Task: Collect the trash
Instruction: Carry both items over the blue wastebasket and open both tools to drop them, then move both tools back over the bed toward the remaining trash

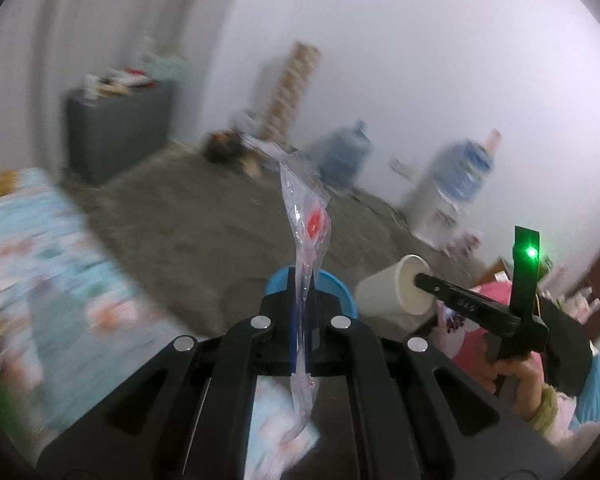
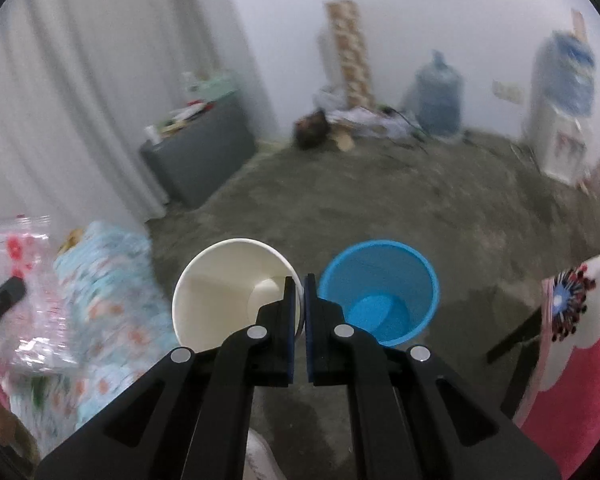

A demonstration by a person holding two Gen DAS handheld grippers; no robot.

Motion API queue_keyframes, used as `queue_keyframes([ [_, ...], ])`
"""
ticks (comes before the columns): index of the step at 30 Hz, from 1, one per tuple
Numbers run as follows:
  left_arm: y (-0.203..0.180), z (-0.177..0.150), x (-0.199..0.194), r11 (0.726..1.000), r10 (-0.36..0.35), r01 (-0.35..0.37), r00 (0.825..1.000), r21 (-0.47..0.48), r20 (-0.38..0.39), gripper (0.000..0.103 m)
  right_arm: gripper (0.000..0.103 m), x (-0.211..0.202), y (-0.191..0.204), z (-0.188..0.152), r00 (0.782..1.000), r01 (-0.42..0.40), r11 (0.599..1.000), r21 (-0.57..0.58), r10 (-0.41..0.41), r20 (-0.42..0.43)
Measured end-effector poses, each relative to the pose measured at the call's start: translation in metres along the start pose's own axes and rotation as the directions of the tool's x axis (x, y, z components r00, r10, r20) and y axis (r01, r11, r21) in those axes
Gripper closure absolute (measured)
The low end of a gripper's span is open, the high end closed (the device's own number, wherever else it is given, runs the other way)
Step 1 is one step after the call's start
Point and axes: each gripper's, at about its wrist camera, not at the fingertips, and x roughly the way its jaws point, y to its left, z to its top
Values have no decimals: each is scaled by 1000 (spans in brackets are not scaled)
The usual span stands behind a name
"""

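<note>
My left gripper is shut on a clear plastic bag with red print, which stands up between the pads. The bag also shows at the left in the right wrist view. My right gripper is shut on the rim of a white paper cup, held in the air; the cup shows in the left wrist view with the right gripper at its mouth. A blue bin stands on the grey floor just right of the cup and behind my left fingers.
A floral bedsheet lies at the left. A grey cabinet stands by the curtain. Water jugs and a dispenser line the far wall. A pink floral cloth is at the right.
</note>
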Motion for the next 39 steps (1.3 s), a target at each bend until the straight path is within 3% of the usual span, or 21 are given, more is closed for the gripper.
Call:
queue_keyframes([
  [3, -3, 15, 83, 998, -60, 57, 993, -39, -100, 103, 98, 38, -29, 15, 999, 33, 997, 76, -32, -14],
  [5, -5, 23, 139, 997, -60, 53, 988, -53, -146, 102, 98, 70, -50, 24, 999, 50, 991, 125, -48, -24],
  [7, -13, 26, 187, 998, -41, 31, 983, -55, -180, 88, 94, 99, -66, 27, 996, 80, 982, 169, -75, -40],
  [8, -16, 24, 210, 999, -19, 9, 979, -54, -201, 61, 89, 113, -76, 27, 994, 97, 977, 191, -87, -59],
  [9, -19, 19, 222, 998, -8, -4, 977, -55, -211, 41, 66, 126, -85, 27, 991, 119, 969, 217, -103, -81],
  [10, -19, 13, 237, 998, 10, -23, 975, -58, -222, 39, 48, 140, -95, 24, 986, 154, 956, 249, -131, -105],
  [12, -18, 7, 249, 998, 32, -43, 969, -38, -246, 37, 48, 150, -110, 17, 979, 196, 935, 296, -167, -120],
  [15, -25, 2, 247, 999, 30, -32, 969, -6, -246, 30, 48, 145, -114, 6, 981, 186, 929, 320, -158, -113],
  [20, -23, 3, 201, 999, 33, -32, 980, 9, -198, 30, 46, 111, -91, 2, 983, 184, 960, 209, -176, -53],
  [26, -37, 2, 86, 985, 153, -148, 987, 93, -49, 29, 13, 42, -36, 12, 983, 153, 987, 48, -157, 95],
  [28, -45, -4, 50, 977, 167, -158, 984, 140, -55, 28, 7, 19, -15, 12, 980, 134, 991, 8, -134, 146],
  [30, -47, -16, 12, 971, 177, -163, 982, 175, -67, 17, 6, -1, 7, 9, 973, 143, 989, -22, -137, 186],
  [31, -47, -19, -2, 971, 179, -165, 981, 176, -70, 17, 6, -10, 22, 6, 971, 139, 989, -47, -127, 201],
  [35, -28, -46, -81, 981, 178, -174, 983, 89, -48, 13, 6, -33, 82, -18, 980, 101, 972, -211, -60, 189],
  [37, -14, -59, -116, 982, 186, -186, 983, 27, -9, 10, 6, -43, 117, -37, 983, 54, 943, -328, 8, 185],
  [39, 4, -74, -152, 972, 236, -235, 971, -32, 41, 9, 6, -52, 146, -55, 982, -5, 908, -419, 84, 171],
])
